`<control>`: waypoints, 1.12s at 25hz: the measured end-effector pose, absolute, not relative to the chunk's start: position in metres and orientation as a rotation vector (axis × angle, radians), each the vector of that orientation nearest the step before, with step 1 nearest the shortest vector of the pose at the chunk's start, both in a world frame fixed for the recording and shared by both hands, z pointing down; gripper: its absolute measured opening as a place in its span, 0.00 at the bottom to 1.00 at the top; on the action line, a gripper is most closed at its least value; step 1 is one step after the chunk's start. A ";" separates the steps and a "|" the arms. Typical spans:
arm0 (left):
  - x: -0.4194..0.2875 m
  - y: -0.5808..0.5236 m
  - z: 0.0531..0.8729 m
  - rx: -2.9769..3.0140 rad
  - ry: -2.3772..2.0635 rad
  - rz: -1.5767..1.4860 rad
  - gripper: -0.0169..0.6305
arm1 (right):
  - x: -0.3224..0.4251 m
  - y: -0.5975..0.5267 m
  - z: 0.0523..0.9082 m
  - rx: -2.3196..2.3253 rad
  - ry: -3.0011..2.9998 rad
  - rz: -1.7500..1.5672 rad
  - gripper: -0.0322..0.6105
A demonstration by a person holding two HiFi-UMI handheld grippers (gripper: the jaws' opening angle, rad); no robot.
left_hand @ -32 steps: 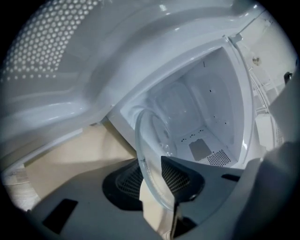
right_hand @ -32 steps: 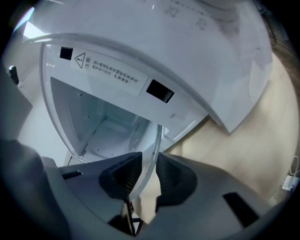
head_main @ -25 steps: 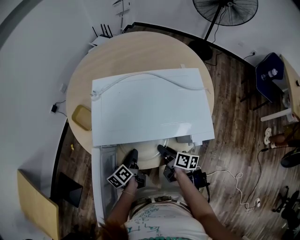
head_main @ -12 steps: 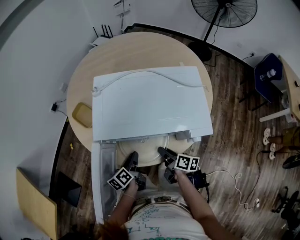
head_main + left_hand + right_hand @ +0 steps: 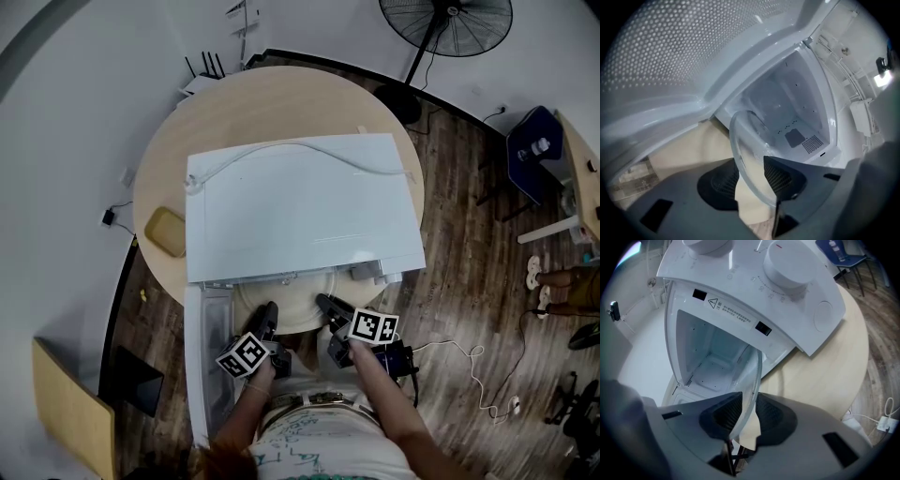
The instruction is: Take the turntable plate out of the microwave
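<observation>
The clear glass turntable plate [image 5: 286, 298] sticks halfway out of the white microwave [image 5: 300, 206], over the table edge. My left gripper [image 5: 266, 315] is at its left rim. In the left gripper view the plate rim [image 5: 746, 154] runs between the jaws of the left gripper [image 5: 752, 180]; they have just been opening, and a gap shows beside the glass. My right gripper [image 5: 326, 303] is at the right rim. In the right gripper view the plate [image 5: 751, 376] stands edge-on between the pads of the right gripper [image 5: 745, 413], which are shut on it.
The microwave door [image 5: 202, 356] hangs open at the left, close to my left hand. The round wooden table [image 5: 272, 98] carries a tan pad [image 5: 163, 233]. A cable [image 5: 309, 155] lies on the microwave top. A fan [image 5: 450, 23] and a blue chair [image 5: 534, 150] stand beyond.
The left gripper has rolled a little about its own axis. Both grippers stay at the plate's rim, and the plate has hardly shifted.
</observation>
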State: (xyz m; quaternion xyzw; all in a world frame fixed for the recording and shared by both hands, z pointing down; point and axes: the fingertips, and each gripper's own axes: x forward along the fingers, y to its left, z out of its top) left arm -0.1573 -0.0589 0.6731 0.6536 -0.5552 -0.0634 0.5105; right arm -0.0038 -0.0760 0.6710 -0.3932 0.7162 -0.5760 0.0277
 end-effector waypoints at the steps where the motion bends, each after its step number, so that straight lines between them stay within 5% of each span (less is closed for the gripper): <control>1: -0.158 -0.062 0.672 1.592 -1.341 -0.145 0.27 | -0.004 -0.076 0.671 -1.215 2.215 -1.775 0.17; 9: -0.183 -0.090 0.676 1.583 -1.418 -0.187 0.34 | -0.004 -0.075 0.674 -1.224 2.231 -1.783 0.18; 19: -0.181 -0.097 0.678 1.559 -1.415 -0.190 0.32 | -0.001 -0.075 0.681 -1.269 2.305 -1.757 0.19; 28: -0.180 -0.097 0.672 1.523 -1.418 -0.220 0.28 | 0.007 -0.100 0.674 -1.303 2.542 -1.509 0.33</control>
